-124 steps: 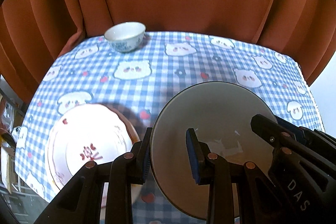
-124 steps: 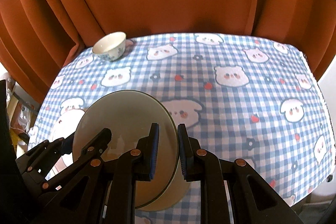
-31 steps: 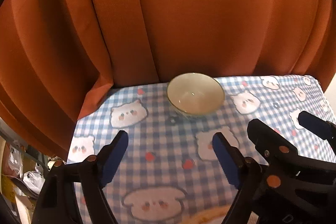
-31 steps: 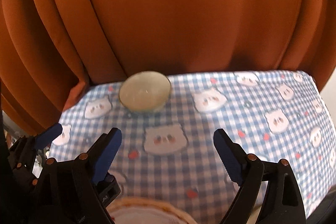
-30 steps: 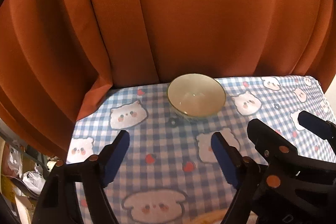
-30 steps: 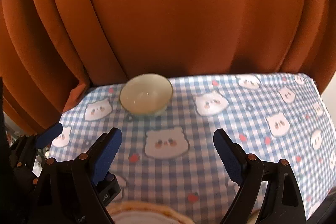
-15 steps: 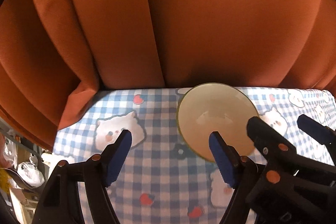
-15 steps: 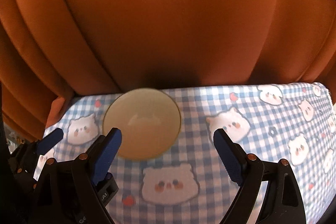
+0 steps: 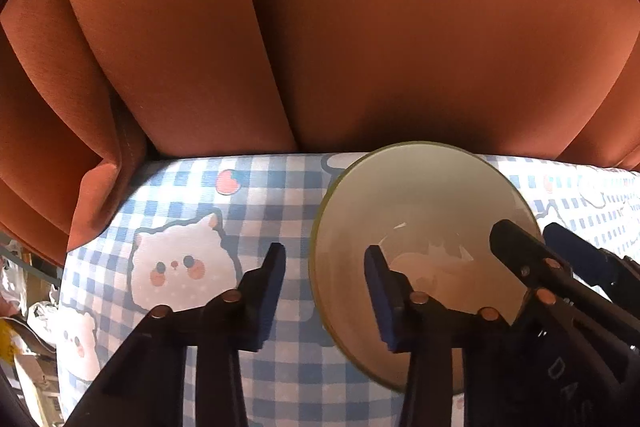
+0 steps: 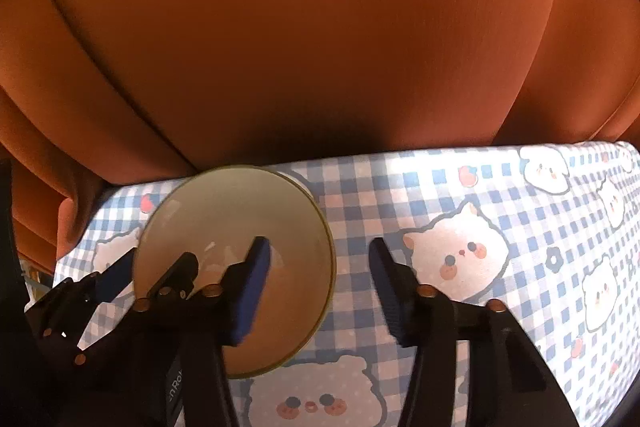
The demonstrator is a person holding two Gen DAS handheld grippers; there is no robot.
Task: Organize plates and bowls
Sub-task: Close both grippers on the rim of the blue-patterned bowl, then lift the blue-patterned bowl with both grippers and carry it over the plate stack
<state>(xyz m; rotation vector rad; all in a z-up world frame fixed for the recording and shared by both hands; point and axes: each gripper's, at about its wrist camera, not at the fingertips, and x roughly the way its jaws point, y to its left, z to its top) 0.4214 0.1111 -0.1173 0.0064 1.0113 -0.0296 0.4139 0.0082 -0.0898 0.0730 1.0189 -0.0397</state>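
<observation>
A pale cream bowl (image 9: 420, 211) sits on the blue checked tablecloth (image 9: 192, 203) near the table's far edge, by the curtain. My left gripper (image 9: 325, 279) is open and straddles the bowl's left rim, one finger inside, one outside. My right gripper (image 10: 318, 267) is open and straddles the bowl's (image 10: 224, 219) right rim, its left finger inside the bowl. Each gripper shows in the other's view. The plates are out of view.
An orange curtain (image 9: 360, 27) hangs close behind the table's far edge. The tablecloth (image 10: 500, 227) with its bear print stretches to the right of the bowl. Clutter shows below the table's left edge (image 9: 24, 307).
Both grippers have moved forward to the bowl and narrowed; their fingers now straddle its rim on either side. Earlier the right gripper had let go of the grey plate.
</observation>
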